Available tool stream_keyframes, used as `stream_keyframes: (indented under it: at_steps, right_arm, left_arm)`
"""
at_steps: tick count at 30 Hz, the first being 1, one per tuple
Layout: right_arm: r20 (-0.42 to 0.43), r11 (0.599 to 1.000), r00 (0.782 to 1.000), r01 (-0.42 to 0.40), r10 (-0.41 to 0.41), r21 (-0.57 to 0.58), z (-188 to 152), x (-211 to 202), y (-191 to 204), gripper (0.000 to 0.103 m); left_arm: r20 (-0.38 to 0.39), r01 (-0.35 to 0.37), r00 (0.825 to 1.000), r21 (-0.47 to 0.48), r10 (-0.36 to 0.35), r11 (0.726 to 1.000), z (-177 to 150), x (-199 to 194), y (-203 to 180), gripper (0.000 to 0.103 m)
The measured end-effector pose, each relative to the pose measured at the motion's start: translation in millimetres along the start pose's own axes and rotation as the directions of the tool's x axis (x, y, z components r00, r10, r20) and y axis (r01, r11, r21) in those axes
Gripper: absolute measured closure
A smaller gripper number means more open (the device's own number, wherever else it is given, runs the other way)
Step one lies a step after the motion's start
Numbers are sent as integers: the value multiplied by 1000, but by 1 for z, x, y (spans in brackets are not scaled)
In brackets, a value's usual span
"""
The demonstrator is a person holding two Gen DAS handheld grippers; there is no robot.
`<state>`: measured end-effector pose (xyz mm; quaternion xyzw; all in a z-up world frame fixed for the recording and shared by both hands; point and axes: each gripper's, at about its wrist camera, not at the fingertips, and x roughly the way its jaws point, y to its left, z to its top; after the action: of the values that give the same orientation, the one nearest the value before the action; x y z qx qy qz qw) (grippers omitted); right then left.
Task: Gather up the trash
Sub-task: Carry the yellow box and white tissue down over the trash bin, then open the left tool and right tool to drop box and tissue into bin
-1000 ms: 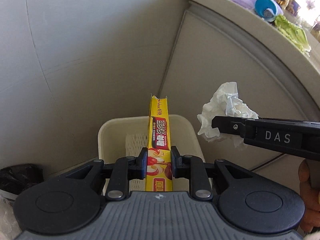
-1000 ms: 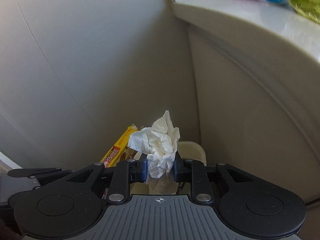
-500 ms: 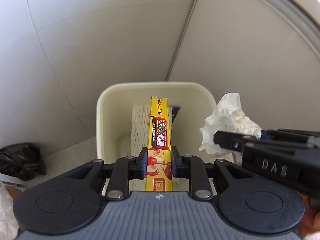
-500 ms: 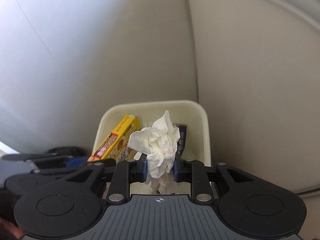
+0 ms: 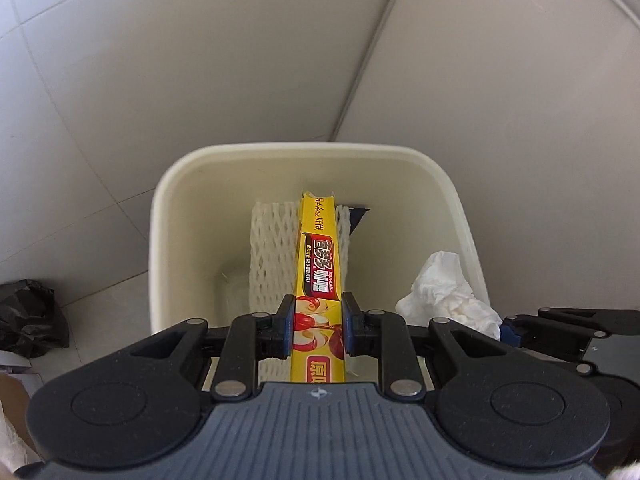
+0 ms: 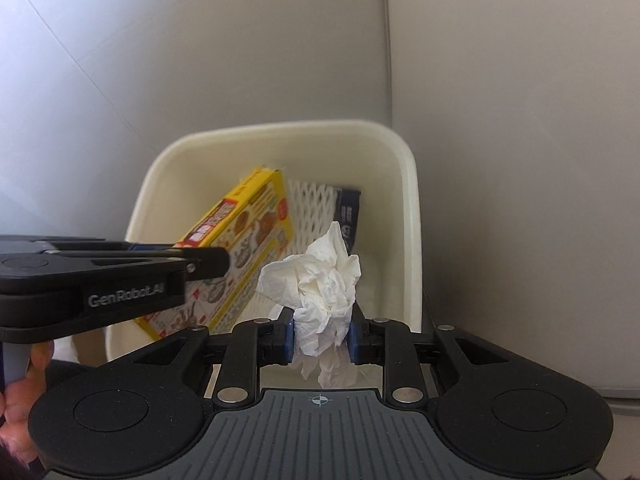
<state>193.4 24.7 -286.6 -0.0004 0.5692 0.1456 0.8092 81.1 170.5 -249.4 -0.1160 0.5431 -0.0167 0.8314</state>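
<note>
A cream waste bin [image 5: 160,216] [image 6: 408,184] stands in a corner of the floor, seen from above. My left gripper [image 5: 318,326] is shut on a yellow food box [image 5: 320,256], which hangs edge-on over the bin's mouth. From the right wrist view the same yellow box [image 6: 248,248] shows its printed face, with the left gripper's black arm across it. My right gripper [image 6: 322,332] is shut on a crumpled white tissue [image 6: 320,276], also above the bin; that tissue [image 5: 444,284] appears at the bin's right rim in the left wrist view.
Inside the bin lie a white foam net sleeve [image 5: 268,256] [image 6: 316,200] and a dark blue packet [image 6: 350,216]. A black plastic bag [image 5: 30,312] sits on the floor to the left. Pale walls [image 5: 500,80] close in behind and beside the bin.
Both grippers have come down toward the bin, each keeping its load. The bin now fills the middle of both views, and the counter top has left the picture.
</note>
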Motion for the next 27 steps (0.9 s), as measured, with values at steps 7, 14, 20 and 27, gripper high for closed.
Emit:
stream_keyframes:
  at_steps: [7,14,20,27]
  right_arm:
    - [-26,1000,1000,15,-15,-16,-1,-3,2,78]
    - [-37,1000,999,25,-26,-19,-3,-1,1,76]
    - [-10,1000,1000,-4,3,-19,1,-9,0,70]
    - [13,1000,1000,-14,14,-4,9,-21,3,50]
  left_arm:
    - [-27,-56,998,6,56,998,3,16,4,83]
    - [-33,-96,995,27,97,995,5,27,-2,82]
    - [-14,-89,996,45,90,995,0,31,-7,79]
    - [20,-66,998,53,65,996,4,13,-8,54]
